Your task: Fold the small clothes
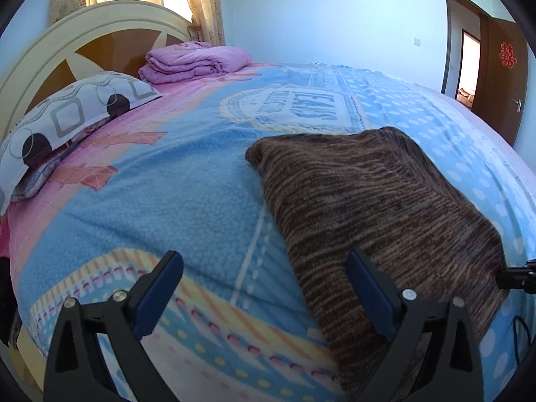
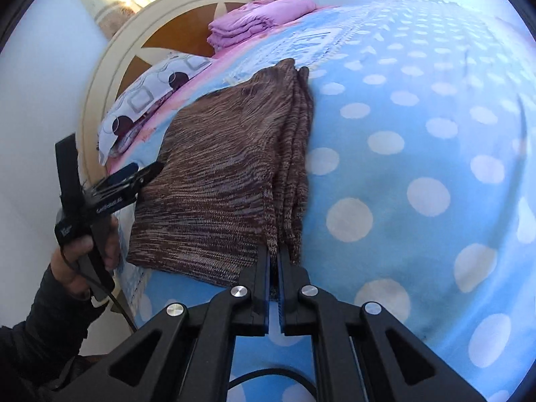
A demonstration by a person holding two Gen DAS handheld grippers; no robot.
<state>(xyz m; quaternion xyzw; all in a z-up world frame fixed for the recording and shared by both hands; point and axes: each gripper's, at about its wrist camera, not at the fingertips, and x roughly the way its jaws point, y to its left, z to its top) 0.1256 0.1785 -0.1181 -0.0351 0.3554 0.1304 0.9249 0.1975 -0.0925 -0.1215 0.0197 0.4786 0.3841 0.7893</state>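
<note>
A brown striped knitted garment [image 1: 368,201] lies folded flat on the blue blanket; it also shows in the right wrist view [image 2: 227,174]. My left gripper [image 1: 264,284] is open and empty, its right finger over the garment's near left edge. It appears in the right wrist view [image 2: 140,172] at the garment's left side, held by a hand. My right gripper [image 2: 274,254] is shut on the garment's near corner, by the stacked folded edges. Its tip shows at the right edge of the left wrist view [image 1: 516,276].
The blue dotted blanket [image 2: 418,167] covers the bed. A patterned pillow [image 1: 67,117] and a folded purple quilt [image 1: 197,60] lie by the headboard [image 1: 50,50]. A brown door [image 1: 499,77] stands open at far right.
</note>
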